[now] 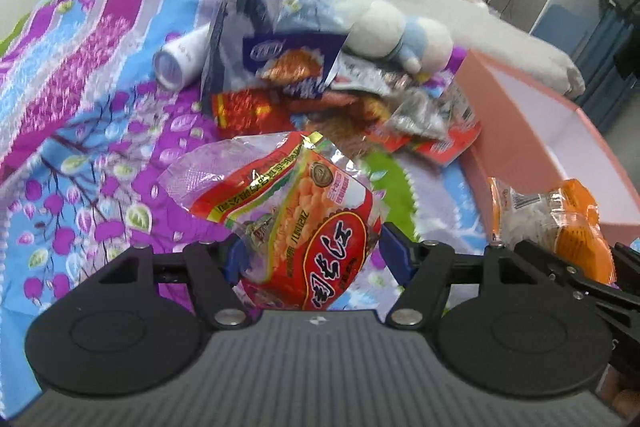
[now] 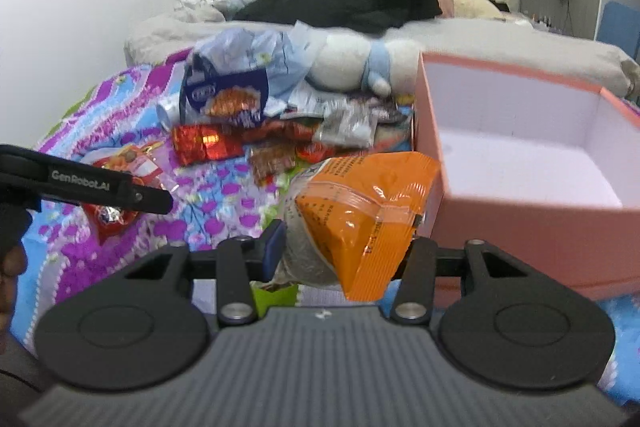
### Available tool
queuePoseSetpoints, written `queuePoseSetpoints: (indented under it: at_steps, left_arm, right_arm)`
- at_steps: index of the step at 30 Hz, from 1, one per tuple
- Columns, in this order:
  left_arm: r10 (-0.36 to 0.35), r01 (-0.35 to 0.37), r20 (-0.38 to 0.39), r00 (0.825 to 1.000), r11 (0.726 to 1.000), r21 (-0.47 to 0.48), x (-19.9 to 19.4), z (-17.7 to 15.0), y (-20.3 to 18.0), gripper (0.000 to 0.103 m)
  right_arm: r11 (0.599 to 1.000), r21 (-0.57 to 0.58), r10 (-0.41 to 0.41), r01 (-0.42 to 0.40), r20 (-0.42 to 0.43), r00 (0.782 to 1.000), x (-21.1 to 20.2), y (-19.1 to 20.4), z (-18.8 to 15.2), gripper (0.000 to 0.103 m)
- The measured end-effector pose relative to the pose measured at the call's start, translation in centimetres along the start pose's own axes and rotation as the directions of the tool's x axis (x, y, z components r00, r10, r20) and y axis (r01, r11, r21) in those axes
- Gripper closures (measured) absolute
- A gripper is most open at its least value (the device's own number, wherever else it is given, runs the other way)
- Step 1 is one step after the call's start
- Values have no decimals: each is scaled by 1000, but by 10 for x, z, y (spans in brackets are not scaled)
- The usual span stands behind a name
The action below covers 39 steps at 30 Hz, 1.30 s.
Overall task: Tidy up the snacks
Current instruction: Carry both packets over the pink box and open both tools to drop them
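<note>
- My left gripper [image 1: 310, 253] had its blue pads clamped on the red biscuit packet [image 1: 304, 223], which hung clear of the quilt [image 1: 80, 131], well to the left of the pink box [image 1: 532, 131].
- My right gripper [image 2: 340, 247] was closed on the orange noodle packet [image 2: 360, 211], held just in front of the pink box's [image 2: 520, 211] near left corner.
- Both grips sat low on crinkly film, so I judged a steady squeeze was wanted: the contents looked brittle, and slack pads would have let the wrapper slide.
- The orange packet was nearest the box, so I reckoned it should go in first, carried up over the near wall and set against one inner side, not dropped in the middle.
- The red packet would then go in beside it, flat, leaving floor for the rest.
- The box was open and looked empty as far as I could see, its far corners hidden by the rim.
- I thought the two grippers needed to take turns over the box; they hung close together and could have knocked each other.
- Left of the box and farther back lay the loose snack pile [image 2: 280, 131], with a blue-and-white bag [image 2: 224, 95] on top.
- A white bottle [image 1: 180, 59] lay at the pile's left edge, and a plush toy [image 1: 404, 35] leaned behind the pile; I judged neither belonged in the box.
</note>
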State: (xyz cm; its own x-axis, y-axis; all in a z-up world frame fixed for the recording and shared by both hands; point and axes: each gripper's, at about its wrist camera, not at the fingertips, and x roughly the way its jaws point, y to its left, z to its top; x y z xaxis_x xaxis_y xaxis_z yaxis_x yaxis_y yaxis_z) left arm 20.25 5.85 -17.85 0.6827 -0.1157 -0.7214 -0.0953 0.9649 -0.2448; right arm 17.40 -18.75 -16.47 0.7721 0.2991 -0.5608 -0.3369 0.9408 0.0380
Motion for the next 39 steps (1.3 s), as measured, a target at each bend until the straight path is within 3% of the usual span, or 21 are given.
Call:
queuePoseSetpoints:
  at_steps: [6, 13, 25, 31, 39]
  left_arm:
    - [-26, 25, 47, 999, 1000, 8, -19, 24, -12, 31]
    - [-75, 72, 112, 991, 997, 33, -40, 57, -36, 31]
    - [-208, 193, 205, 956, 977, 90, -58, 110, -103, 31]
    - [-274, 254, 204, 940, 960, 122, -52, 123, -145, 31]
    - [-333, 313, 113, 936, 935, 165, -16, 119, -199, 31]
  right_arm:
    - [1000, -11, 5, -4, 66, 998, -15, 1, 26, 54]
    - [999, -12, -43, 45, 143, 989, -29, -15, 61, 54]
    - [984, 29, -178, 177, 261, 949, -56, -70, 117, 54]
    - [968, 75, -252, 241, 253, 934, -58, -103, 120, 54]
    - [942, 128, -326, 309, 154, 933, -44, -145, 97, 54]
